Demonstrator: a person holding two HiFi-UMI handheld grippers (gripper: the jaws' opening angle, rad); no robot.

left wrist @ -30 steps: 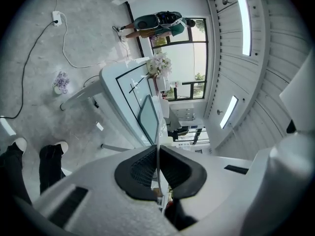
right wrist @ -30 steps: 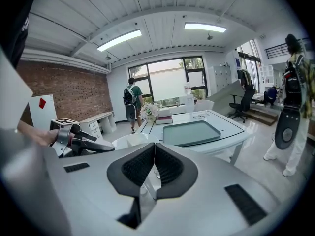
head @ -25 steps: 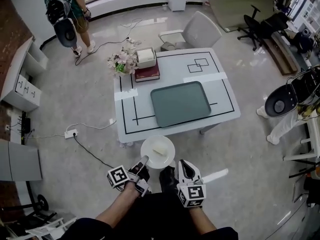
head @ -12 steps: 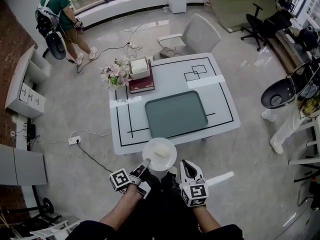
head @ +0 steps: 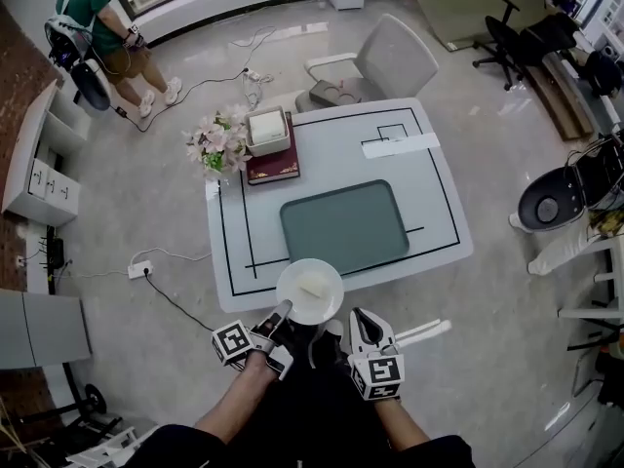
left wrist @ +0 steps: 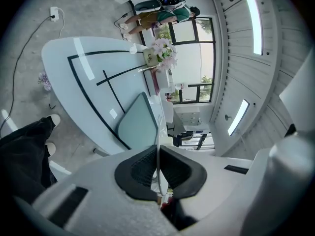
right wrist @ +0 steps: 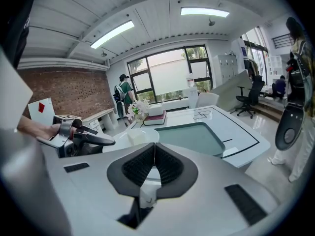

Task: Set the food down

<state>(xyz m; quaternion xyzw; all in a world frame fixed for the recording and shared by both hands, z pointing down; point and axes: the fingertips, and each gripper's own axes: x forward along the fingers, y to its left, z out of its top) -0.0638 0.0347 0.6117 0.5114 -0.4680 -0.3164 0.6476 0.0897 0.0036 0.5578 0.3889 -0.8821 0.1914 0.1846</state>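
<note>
A white plate point(head: 310, 291) carries a pale block of food point(head: 312, 288). It hangs over the near edge of the white table point(head: 331, 144). My left gripper point(head: 282, 312) is shut on the plate's near rim; in the left gripper view the rim point(left wrist: 158, 146) runs edge-on between the dark pads. My right gripper point(head: 357, 320) sits just right of the plate, shut and holding nothing. In the right gripper view its pads point(right wrist: 147, 167) meet, and the plate point(right wrist: 140, 135) and the food point(right wrist: 133, 133) lie ahead to the left. A grey-green tray point(head: 344, 226) lies on the table beyond the plate.
A flower bunch point(head: 216, 144), a dark red book point(head: 273, 163) and a white box point(head: 267, 130) crowd the table's far left corner. A grey chair point(head: 385, 61) stands behind the table. A power strip point(head: 138, 269) and its cable lie on the floor at left. A person point(head: 93, 22) stands far left.
The table has come nearer. The plate, held before short of the table's edge, now overlaps that edge. Both grippers keep their state. The person at far left has walked on.
</note>
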